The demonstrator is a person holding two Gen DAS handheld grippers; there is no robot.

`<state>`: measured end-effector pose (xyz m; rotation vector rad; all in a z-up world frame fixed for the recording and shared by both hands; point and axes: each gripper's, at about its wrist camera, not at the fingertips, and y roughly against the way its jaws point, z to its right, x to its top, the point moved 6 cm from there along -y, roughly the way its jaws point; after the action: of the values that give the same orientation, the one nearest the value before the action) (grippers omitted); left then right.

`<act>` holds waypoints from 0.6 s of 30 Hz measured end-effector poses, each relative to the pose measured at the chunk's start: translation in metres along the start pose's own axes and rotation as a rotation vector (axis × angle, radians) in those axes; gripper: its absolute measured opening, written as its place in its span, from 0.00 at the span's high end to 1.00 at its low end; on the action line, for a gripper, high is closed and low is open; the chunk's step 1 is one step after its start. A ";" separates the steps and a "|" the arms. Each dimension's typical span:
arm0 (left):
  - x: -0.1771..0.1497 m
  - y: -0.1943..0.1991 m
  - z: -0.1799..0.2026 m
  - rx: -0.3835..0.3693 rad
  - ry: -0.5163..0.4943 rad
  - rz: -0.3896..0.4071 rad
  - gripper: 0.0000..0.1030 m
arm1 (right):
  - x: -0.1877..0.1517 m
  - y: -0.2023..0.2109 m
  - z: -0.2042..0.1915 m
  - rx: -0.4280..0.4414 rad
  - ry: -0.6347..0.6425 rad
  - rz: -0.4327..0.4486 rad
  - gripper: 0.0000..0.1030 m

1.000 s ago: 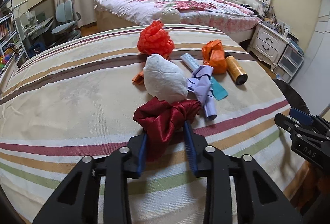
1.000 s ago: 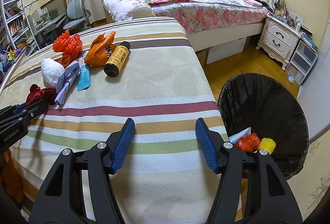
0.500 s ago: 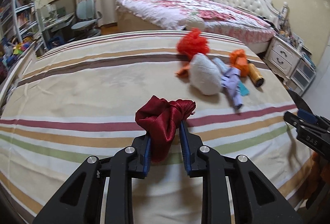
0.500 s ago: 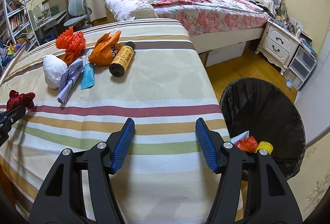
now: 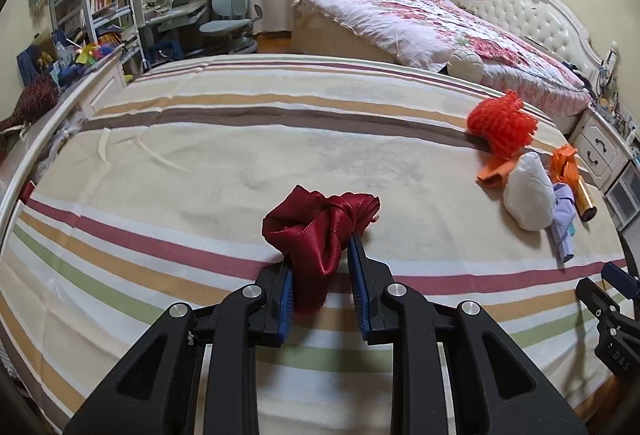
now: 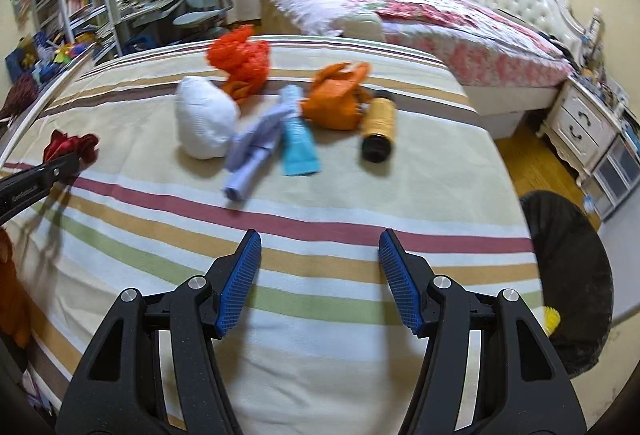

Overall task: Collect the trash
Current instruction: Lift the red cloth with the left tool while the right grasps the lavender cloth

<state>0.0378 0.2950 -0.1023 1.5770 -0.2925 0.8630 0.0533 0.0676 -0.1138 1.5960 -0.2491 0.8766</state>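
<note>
- The left gripper (image 5: pixel 320 279) pinches the dark red cloth wad (image 5: pixel 320 223) above the striped bed (image 5: pixel 200 155), apparently lifted clear for carrying to the black bin (image 6: pixel 568 275).
- The right gripper (image 6: pixel 320 279) stands spread and empty, facing the remaining litter: white wad (image 6: pixel 204 123), orange bag (image 6: pixel 336 99).

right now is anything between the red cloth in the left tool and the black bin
Nothing visible blocks it. The left tool is shut on the red cloth. The black bin sits on the floor past the bed's edge. The open right tool hovers over bare sheet in between; the other trash lies farther back.
</note>
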 end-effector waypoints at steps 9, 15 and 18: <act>0.002 -0.005 -0.017 0.004 0.027 -0.001 0.75 | 0.021 -0.016 -0.018 0.033 -0.011 -0.017 0.57; 0.002 -0.009 -0.021 -0.004 0.042 -0.013 0.75 | 0.029 -0.023 -0.029 0.026 0.002 -0.017 0.59; 0.002 -0.009 -0.022 -0.001 0.038 -0.009 0.75 | 0.030 -0.024 -0.030 0.020 0.006 -0.014 0.72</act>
<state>0.0372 0.3176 -0.1083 1.5586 -0.2581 0.8844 0.0768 0.1106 -0.1129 1.6113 -0.2255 0.8752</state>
